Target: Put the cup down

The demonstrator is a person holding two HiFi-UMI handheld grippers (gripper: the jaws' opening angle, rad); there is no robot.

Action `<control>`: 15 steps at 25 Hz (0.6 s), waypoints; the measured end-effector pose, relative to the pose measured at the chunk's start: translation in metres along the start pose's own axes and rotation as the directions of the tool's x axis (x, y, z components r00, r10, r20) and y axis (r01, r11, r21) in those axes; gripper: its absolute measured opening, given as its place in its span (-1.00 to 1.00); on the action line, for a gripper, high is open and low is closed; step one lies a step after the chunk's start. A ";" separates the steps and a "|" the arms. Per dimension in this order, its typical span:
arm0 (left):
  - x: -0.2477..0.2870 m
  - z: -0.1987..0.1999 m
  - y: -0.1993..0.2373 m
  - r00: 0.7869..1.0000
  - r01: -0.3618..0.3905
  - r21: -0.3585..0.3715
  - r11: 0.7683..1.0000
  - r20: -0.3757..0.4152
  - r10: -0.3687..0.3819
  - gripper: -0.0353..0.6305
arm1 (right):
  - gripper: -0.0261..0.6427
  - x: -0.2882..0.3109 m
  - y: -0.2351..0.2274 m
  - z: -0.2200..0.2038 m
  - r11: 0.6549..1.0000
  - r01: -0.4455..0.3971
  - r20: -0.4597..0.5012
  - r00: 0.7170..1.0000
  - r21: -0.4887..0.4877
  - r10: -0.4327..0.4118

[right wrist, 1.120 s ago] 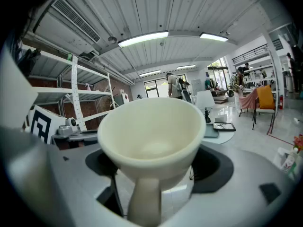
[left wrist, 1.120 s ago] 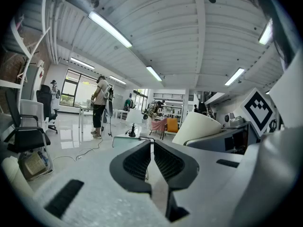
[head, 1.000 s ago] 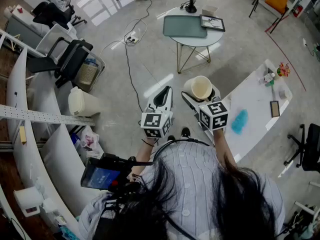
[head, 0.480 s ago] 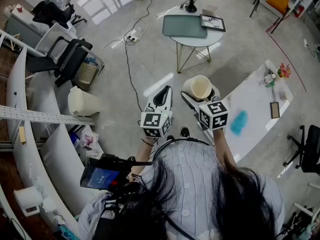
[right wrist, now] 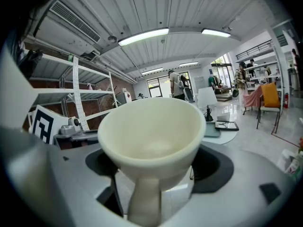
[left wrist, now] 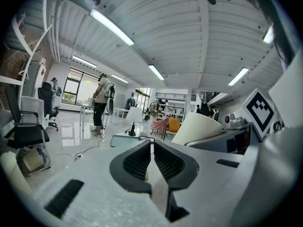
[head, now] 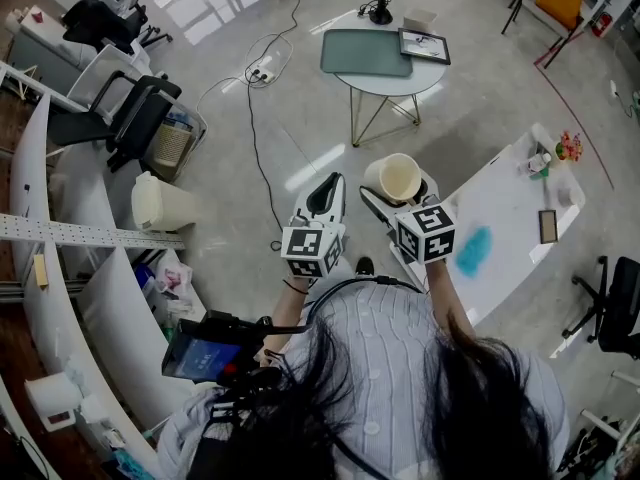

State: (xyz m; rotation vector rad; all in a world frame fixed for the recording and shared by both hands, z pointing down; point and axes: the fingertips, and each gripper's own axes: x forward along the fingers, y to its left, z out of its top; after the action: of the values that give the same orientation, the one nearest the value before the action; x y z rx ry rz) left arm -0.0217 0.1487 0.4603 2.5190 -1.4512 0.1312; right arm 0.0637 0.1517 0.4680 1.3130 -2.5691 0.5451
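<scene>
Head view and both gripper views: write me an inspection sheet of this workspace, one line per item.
Surface: white table on the person's right; round table ahead.
Job's things: cup, cream, opening up, held in the air, not yet set down.
Clutter: blue cloth and dark flat item on the white table; green mat on the round table.
Grippers: right gripper shut on the cup; left gripper shut, empty.
Cables: cable running from a power strip across the floor.
Surroundings: office chair, white bin.
</scene>
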 end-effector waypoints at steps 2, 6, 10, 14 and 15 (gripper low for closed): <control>0.006 -0.001 -0.002 1.000 0.003 -0.001 1.000 -0.007 -0.003 -0.80 | 0.31 0.002 -0.005 0.001 1.000 -0.004 -0.002 1.000 0.001 0.004; 0.015 0.000 -0.001 1.000 0.004 0.002 1.000 -0.014 -0.004 -0.80 | 0.31 0.010 -0.013 0.002 1.000 -0.006 -0.012 1.000 0.005 0.006; 0.025 0.004 0.004 1.000 -0.003 -0.008 1.000 -0.011 0.003 -0.80 | 0.31 0.019 -0.021 0.004 1.000 -0.010 -0.019 1.000 0.010 0.010; 0.038 0.002 0.014 1.000 0.001 -0.011 1.000 -0.025 -0.001 -0.80 | 0.31 0.034 -0.028 0.007 1.000 -0.013 -0.026 1.000 0.020 0.013; 0.043 0.002 0.017 1.000 0.004 -0.010 1.000 -0.029 -0.004 -0.80 | 0.31 0.040 -0.030 0.008 1.000 -0.012 -0.028 1.000 0.021 0.013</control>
State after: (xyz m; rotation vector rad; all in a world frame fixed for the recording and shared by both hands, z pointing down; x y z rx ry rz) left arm -0.0147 0.1041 0.4695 2.5017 -1.4322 0.1582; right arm 0.0652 0.1029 0.4809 1.2876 -2.5572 0.5904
